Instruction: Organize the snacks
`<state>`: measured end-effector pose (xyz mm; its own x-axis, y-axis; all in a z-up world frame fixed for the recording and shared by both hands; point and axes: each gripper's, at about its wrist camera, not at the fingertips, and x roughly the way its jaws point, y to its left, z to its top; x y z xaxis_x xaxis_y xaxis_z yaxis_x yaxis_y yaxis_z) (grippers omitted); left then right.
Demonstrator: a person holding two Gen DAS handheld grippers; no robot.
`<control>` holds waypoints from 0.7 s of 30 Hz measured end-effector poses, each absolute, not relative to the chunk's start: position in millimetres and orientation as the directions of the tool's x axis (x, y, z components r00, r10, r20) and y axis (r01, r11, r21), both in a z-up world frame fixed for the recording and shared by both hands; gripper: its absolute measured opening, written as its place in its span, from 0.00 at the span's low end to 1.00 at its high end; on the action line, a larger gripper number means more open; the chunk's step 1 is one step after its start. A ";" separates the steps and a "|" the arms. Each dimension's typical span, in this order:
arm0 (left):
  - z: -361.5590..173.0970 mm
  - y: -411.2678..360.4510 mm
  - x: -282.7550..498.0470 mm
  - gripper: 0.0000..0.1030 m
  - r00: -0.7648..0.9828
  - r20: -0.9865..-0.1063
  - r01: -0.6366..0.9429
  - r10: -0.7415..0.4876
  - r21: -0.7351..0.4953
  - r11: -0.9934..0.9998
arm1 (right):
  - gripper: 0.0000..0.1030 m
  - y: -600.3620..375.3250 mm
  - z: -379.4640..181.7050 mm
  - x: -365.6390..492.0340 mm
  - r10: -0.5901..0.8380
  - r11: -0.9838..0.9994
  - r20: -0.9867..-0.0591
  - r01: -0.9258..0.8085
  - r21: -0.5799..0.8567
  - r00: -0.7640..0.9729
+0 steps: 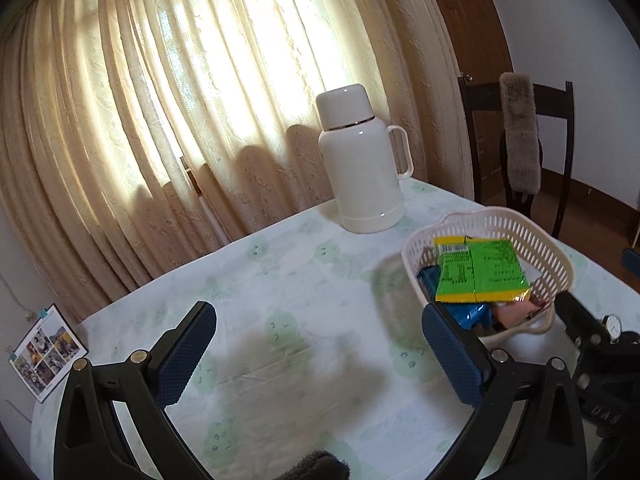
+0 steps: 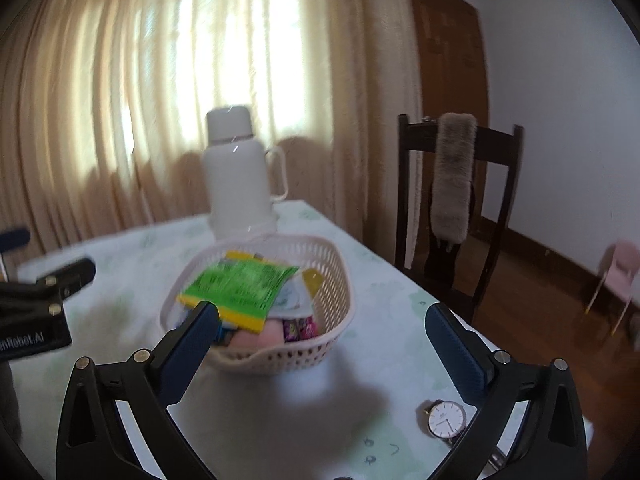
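A cream slotted basket point(image 1: 538, 246) point(image 2: 336, 272) stands on the table with several snack packets in it. A green and yellow packet point(image 1: 478, 272) point(image 2: 240, 284) lies on top, over blue point(image 1: 468, 314) and pink point(image 2: 298, 328) ones. My left gripper point(image 1: 320, 348) is open over bare tablecloth, left of the basket, nothing between its fingers. My right gripper point(image 2: 322, 344) is open just in front of the basket and holds nothing; its left finger point(image 2: 196, 344) overlaps the basket's near rim in the picture. The other gripper point(image 2: 40, 300) shows at the left edge of the right wrist view.
A white thermos jug point(image 1: 362, 164) point(image 2: 240, 176) stands behind the basket. A wristwatch point(image 2: 446, 419) point(image 1: 612, 326) lies on the tablecloth point(image 1: 280, 280) near my right gripper. A dark chair point(image 2: 456, 216) with a grey fur strip stands at the table's far right. Curtains hang behind.
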<state>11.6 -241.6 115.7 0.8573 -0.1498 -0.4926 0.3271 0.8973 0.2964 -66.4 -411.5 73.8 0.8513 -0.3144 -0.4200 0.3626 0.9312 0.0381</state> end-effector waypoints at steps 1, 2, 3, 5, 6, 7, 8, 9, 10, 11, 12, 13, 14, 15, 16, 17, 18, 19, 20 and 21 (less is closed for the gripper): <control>114.2 -242.4 11.8 0.99 0.859 -0.492 0.325 -0.145 0.304 0.896 | 1.00 -408.5 72.6 -65.4 -0.312 0.935 -0.431 0.355 0.020 0.847; 112.7 -243.4 11.7 0.99 0.859 -0.493 0.324 -0.140 0.310 0.894 | 1.00 -405.8 71.8 -64.9 -0.310 0.938 -0.438 0.348 0.006 0.844; 111.2 -244.3 12.5 0.99 0.857 -0.497 0.324 -0.136 0.315 0.892 | 1.00 -404.5 71.1 -65.4 -0.309 0.939 -0.437 0.345 0.002 0.844; 108.8 -244.7 13.5 0.99 0.855 -0.503 0.321 -0.127 0.321 0.891 | 1.00 -401.9 70.4 -66.3 -0.304 0.941 -0.435 0.337 -0.001 0.847; 107.8 -245.0 14.6 0.99 0.854 -0.505 0.320 -0.123 0.324 0.890 | 1.00 -401.2 70.3 -66.4 -0.304 0.942 -0.435 0.336 -0.002 0.848; 106.5 -245.7 15.7 0.99 0.854 -0.507 0.318 -0.118 0.327 0.890 | 1.00 -401.0 69.9 -66.5 -0.303 0.942 -0.434 0.335 -0.003 0.848; 104.8 -246.2 16.3 0.99 0.852 -0.510 0.317 -0.115 0.330 0.889 | 1.00 -401.1 69.3 -66.4 -0.302 0.943 -0.435 0.334 -0.004 0.848; 103.4 -246.7 17.2 0.99 0.851 -0.513 0.317 -0.112 0.332 0.888 | 1.00 -401.3 69.0 -66.3 -0.302 0.943 -0.437 0.334 -0.004 0.847; 101.8 -247.3 18.0 0.99 0.850 -0.516 0.317 -0.109 0.336 0.887 | 1.00 -401.8 68.6 -66.0 -0.302 0.942 -0.440 0.334 -0.004 0.846; 100.2 -248.1 18.5 0.99 0.849 -0.518 0.317 -0.105 0.341 0.885 | 1.00 -402.9 68.1 -65.3 -0.302 0.942 -0.443 0.334 -0.004 0.844; 99.0 -248.9 18.9 1.00 0.850 -0.518 0.316 -0.100 0.348 0.882 | 1.00 -403.2 67.7 -65.0 -0.303 0.942 -0.445 0.335 -0.006 0.843; 97.4 -249.9 19.0 1.00 0.850 -0.517 0.316 -0.096 0.356 0.880 | 1.00 -402.5 67.6 -64.9 -0.305 0.941 -0.446 0.337 -0.007 0.842; 95.9 -250.9 18.7 1.00 0.851 -0.517 0.315 -0.092 0.363 0.877 | 1.00 -402.6 67.5 -64.6 -0.305 0.941 -0.446 0.339 -0.005 0.841; 94.5 -251.9 18.9 1.00 0.850 -0.519 0.316 -0.089 0.368 0.874 | 1.00 -403.0 67.3 -64.6 -0.304 0.941 -0.447 0.339 -0.004 0.841; 93.5 -252.2 19.3 1.00 0.850 -0.520 0.317 -0.088 0.370 0.873 | 1.00 -402.6 67.3 -64.2 -0.305 0.941 -0.447 0.339 -0.005 0.841; 92.8 -252.8 20.0 1.00 0.849 -0.522 0.318 -0.087 0.373 0.871 | 1.00 -402.8 67.1 -63.9 -0.305 0.941 -0.447 0.339 -0.006 0.841; 91.9 -252.9 20.2 1.00 0.849 -0.522 0.317 -0.083 0.377 0.870 | 1.00 -402.9 67.0 -63.9 -0.306 0.941 -0.448 0.339 -0.007 0.840; 90.9 -253.4 20.7 1.00 0.850 -0.522 0.313 -0.076 0.382 0.869 | 1.00 -403.0 66.4 -63.6 -0.308 0.940 -0.448 0.340 -0.008 0.839; 89.4 -253.8 21.5 1.00 0.851 -0.522 0.306 -0.066 0.389 0.869 | 1.00 -402.9 65.9 -63.3 -0.311 0.939 -0.449 0.342 -0.013 0.838; 88.1 -253.9 22.3 1.00 0.850 -0.523 0.302 -0.059 0.393 0.869 | 1.00 -402.5 65.2 -62.3 -0.311 0.940 -0.450 0.342 -0.014 0.837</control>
<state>22.3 -253.9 88.1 0.8503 -0.0594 -0.5230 0.3023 0.8685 0.3928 -62.3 -402.5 65.2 0.8368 -0.3114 -0.4504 0.3421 0.9396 -0.0140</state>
